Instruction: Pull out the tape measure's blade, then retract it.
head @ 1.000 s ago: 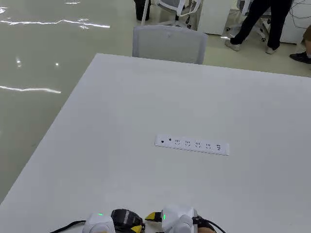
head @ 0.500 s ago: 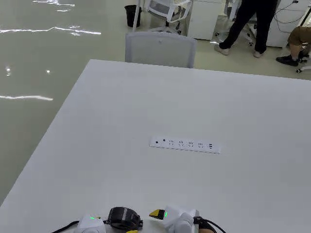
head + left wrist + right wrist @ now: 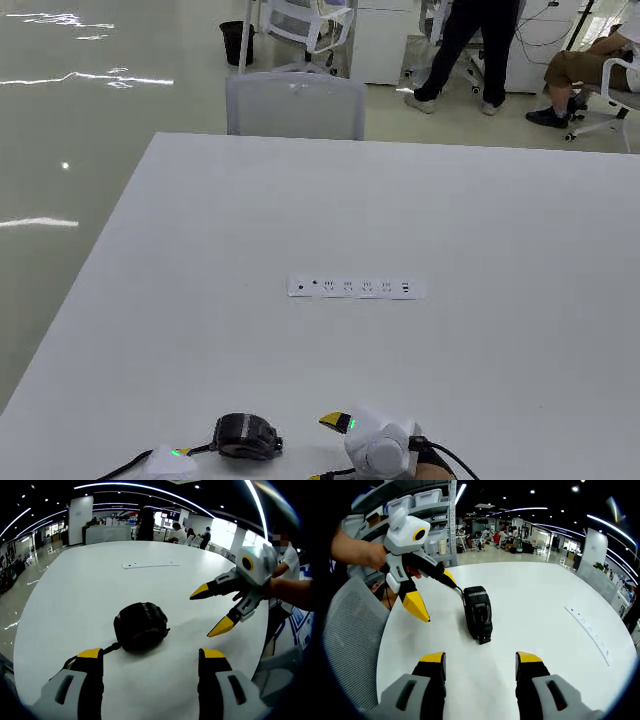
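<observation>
A black tape measure [image 3: 245, 437] lies on the white table [image 3: 300, 220] near its front edge, with no blade drawn out. In the left gripper view the tape measure [image 3: 141, 626] sits just beyond my left gripper [image 3: 151, 655], which is open and touches nothing. My right gripper [image 3: 210, 610] hangs open to its right. In the right gripper view the tape measure [image 3: 478, 612] lies ahead of my open right gripper [image 3: 480, 658], and the left gripper [image 3: 435, 594] is open beside it. A thin cord runs from the tape measure towards the left gripper.
A white power strip [image 3: 355, 288] lies mid-table, also seen as the power strip [image 3: 150, 565] [image 3: 590, 630] in both gripper views. A grey chair [image 3: 293, 103] stands at the far edge. People [image 3: 470, 40] are beyond it. A mesh chair [image 3: 350, 630] is close behind.
The head camera has shifted, so the whole picture has moved. The left gripper has drawn slightly back from the tape measure, which now lies apart from both grippers.
</observation>
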The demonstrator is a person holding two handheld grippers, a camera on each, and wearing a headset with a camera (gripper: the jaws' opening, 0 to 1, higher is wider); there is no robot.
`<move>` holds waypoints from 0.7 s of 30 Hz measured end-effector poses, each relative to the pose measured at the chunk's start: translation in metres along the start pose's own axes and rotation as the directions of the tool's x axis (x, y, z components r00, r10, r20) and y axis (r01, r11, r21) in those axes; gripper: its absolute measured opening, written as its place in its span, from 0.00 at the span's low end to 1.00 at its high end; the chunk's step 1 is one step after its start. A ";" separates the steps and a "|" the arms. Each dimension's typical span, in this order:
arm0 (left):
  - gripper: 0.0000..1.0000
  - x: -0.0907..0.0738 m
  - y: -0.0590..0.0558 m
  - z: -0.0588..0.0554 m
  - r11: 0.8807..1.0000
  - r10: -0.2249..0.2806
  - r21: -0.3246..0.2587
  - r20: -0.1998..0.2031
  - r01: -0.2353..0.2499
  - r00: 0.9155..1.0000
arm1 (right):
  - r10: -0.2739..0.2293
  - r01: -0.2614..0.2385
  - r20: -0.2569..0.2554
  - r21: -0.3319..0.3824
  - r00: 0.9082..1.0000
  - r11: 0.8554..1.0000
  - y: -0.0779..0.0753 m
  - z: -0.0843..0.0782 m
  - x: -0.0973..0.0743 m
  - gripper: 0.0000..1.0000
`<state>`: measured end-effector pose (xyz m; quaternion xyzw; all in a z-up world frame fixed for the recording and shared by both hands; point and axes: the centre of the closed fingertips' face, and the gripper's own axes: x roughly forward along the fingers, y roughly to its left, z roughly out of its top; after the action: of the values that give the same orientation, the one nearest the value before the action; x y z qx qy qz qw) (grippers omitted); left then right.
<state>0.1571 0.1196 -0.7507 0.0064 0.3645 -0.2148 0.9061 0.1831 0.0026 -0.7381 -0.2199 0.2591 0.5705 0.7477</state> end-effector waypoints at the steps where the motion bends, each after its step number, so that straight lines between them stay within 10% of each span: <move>1: 0.75 -0.002 0.001 -0.001 1.000 -0.004 0.003 0.002 0.004 1.000 | -0.012 0.012 0.008 0.013 1.000 1.000 -0.001 -0.001 -0.003 0.57; 21: 0.83 -0.028 -0.014 -0.005 0.990 -0.067 0.126 -0.010 0.068 0.998 | -0.176 0.169 0.041 0.128 0.984 0.977 0.009 -0.020 -0.065 0.74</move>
<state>0.1306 0.1186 -0.7339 0.0521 0.3529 -0.2679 0.8950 0.1571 -0.0560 -0.7125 -0.1796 0.2545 0.4918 0.8131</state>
